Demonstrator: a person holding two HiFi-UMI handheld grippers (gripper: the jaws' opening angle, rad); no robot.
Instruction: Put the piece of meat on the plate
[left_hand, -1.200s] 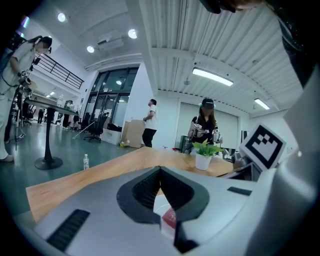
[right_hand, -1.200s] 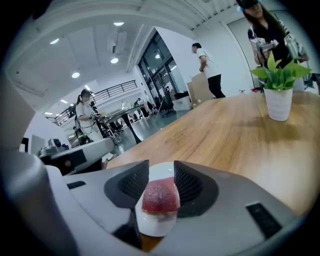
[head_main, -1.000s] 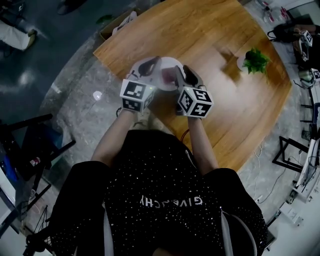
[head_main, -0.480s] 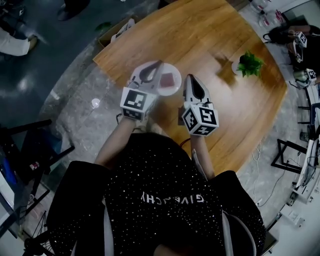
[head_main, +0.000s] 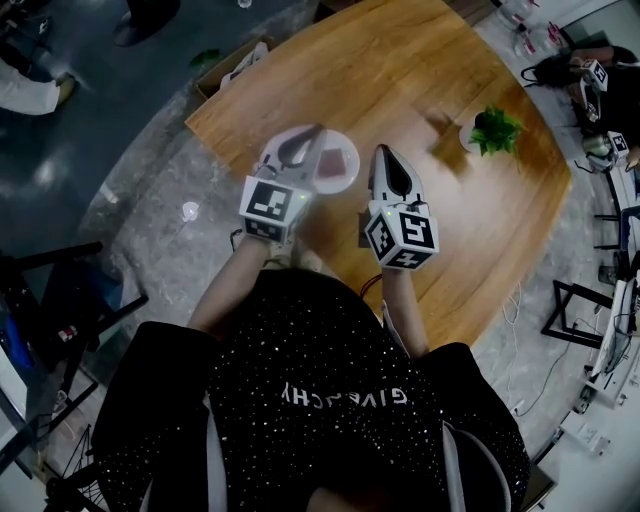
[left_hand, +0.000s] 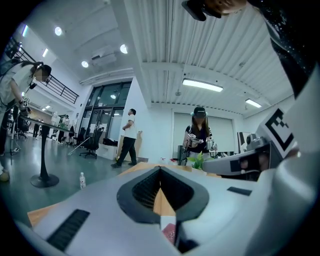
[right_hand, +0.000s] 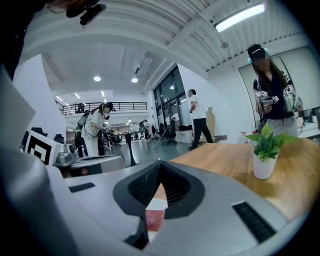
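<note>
So, setting: a person stood at a wooden table (head_main: 400, 70) with a gripper in each hand, both held above its near edge.
Piece of meat (head_main: 341, 160): a reddish slab that lay flat on the right half of the plate, touched by neither gripper.
Plate (head_main: 340, 138): white and round, it sat on the table near the edge closest to the person; the left gripper hid part of its left side from the head view.
Left gripper (head_main: 316, 130): its jaws were pressed together at the tips with nothing between them. It was over the plate's left part, clear of the meat.
Right gripper (head_main: 381, 150): its jaws were likewise closed tip to tip and empty. It was just right of the plate, over bare wood.
Left gripper view: the joined tips (left_hand: 160, 168) pointed level across the table, and a sliver of red meat (left_hand: 170, 233) showed below them.
Right gripper view: below the joined tips (right_hand: 159, 162) were the white plate (right_hand: 156, 204) and the meat (right_hand: 154, 220).
Potted plant (head_main: 494, 128): green leaves in a white pot, it stood well right of the plate.
</note>
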